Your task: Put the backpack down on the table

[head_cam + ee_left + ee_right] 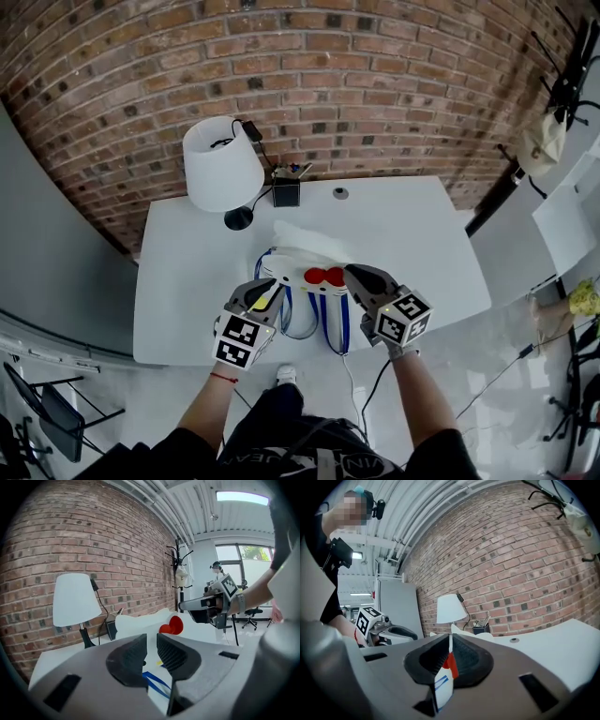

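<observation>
The backpack (pixel 312 255), white with a red patch (pixel 325 276) and blue-edged straps (pixel 333 323), is over the front middle of the table (pixel 422 234), between the two grippers. Its straps loop toward the front edge. No view shows whether its bottom rests on the tabletop or hangs just above it.

The left gripper (pixel 269 281) is at the backpack's left side. In the left gripper view its jaws (pixel 151 646) stand almost together, with white fabric filling the narrow slot and the blue straps running just beneath them, so it looks clenched on the backpack (pixel 140 620).

The right gripper (pixel 352 274) is at the backpack's right side, by the red patch. In the right gripper view its jaws (pixel 450 646) are pinched on a thin fold of the backpack (pixel 444 681), white with red and a blue line.

Each gripper shows in the other's view: the right one (pixel 183 605) past the red patch, the left one (pixel 412 633) at the left.

A lamp (pixel 220 164) stands at the rear left corner. A dark box (pixel 286 191) sits beside it at the rear edge. A brick wall (pixel 328 84) runs behind the table.
</observation>
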{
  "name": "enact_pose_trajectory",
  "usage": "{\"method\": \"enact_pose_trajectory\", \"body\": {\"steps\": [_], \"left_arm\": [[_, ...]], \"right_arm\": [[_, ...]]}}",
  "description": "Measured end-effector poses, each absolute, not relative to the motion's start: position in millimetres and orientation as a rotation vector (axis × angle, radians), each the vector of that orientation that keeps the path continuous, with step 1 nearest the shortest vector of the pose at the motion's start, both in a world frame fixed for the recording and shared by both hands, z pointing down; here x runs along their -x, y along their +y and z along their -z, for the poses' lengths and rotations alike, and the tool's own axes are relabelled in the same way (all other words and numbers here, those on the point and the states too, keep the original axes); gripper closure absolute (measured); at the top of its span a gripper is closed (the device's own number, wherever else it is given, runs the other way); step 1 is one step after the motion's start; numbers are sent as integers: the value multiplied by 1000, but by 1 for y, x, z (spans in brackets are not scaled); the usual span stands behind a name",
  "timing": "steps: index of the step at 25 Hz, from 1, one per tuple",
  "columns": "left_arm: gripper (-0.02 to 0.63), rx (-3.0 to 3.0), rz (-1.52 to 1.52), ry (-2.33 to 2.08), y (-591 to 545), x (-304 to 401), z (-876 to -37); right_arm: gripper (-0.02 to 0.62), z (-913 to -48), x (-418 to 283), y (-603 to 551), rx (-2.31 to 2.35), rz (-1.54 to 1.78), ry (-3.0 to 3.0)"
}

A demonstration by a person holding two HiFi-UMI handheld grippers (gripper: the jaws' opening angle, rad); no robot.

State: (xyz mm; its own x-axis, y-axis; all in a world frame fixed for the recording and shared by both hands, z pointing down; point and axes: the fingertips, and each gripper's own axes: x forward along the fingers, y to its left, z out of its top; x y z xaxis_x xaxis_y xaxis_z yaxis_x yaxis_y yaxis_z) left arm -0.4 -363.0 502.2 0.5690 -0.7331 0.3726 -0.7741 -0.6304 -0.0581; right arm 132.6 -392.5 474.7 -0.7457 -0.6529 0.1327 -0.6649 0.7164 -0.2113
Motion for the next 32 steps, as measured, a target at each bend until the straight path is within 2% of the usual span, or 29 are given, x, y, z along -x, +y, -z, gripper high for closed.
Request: {"method": "enact_pose_trajectory", "body": {"steps": [4,8,20,32], "left_arm": [[540,-2699,-495,-1263,-348,-11,-497],[598,-2710,-457,-1264,-329,-15,-492],[601,-2654,-366,-1367,-269,-17,-488],[601,-2572,-315,-1414,-190,-11,-501]], "right_arm": [[593,-475,-126,-374,-1073,-407,-2881],[595,-473,-116,-347,-1028,-425,-2900],[595,-472,-85,-267,-960,-359,-2889],[595,-474,-89,-193,-1064,-421,-2915]]}}
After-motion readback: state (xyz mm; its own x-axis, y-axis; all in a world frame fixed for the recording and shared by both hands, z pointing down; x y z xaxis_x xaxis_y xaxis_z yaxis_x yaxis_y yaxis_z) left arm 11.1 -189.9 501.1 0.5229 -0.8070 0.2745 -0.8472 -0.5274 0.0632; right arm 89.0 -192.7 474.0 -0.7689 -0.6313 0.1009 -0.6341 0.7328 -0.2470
